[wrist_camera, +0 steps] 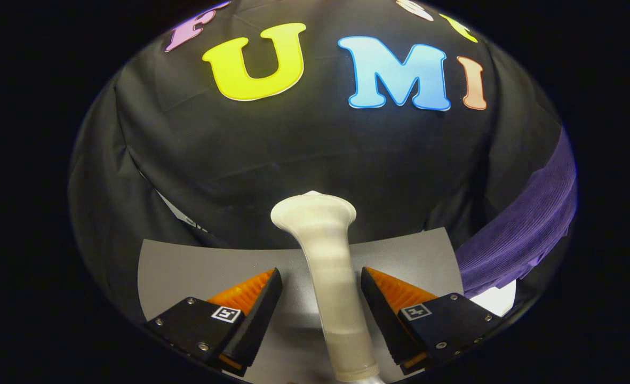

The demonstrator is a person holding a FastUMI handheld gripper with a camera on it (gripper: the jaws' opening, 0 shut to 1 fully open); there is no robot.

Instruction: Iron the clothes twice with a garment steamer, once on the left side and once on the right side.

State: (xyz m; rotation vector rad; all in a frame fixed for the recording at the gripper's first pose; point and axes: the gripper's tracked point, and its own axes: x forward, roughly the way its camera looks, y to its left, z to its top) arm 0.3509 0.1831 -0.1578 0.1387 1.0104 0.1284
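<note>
Fingers of our gripper [321, 298] stood apart on both sides of the steamer [325, 266], not yet clenched, so we could grasp its handle.

Cream-white steamer [325, 266]; ribbed purple garment [517, 234]; plain grey table [186, 266]; black wall cloth [304, 154]

Steamer [328, 266] between the tongs [321, 285], garment [523, 234] rightward
</note>
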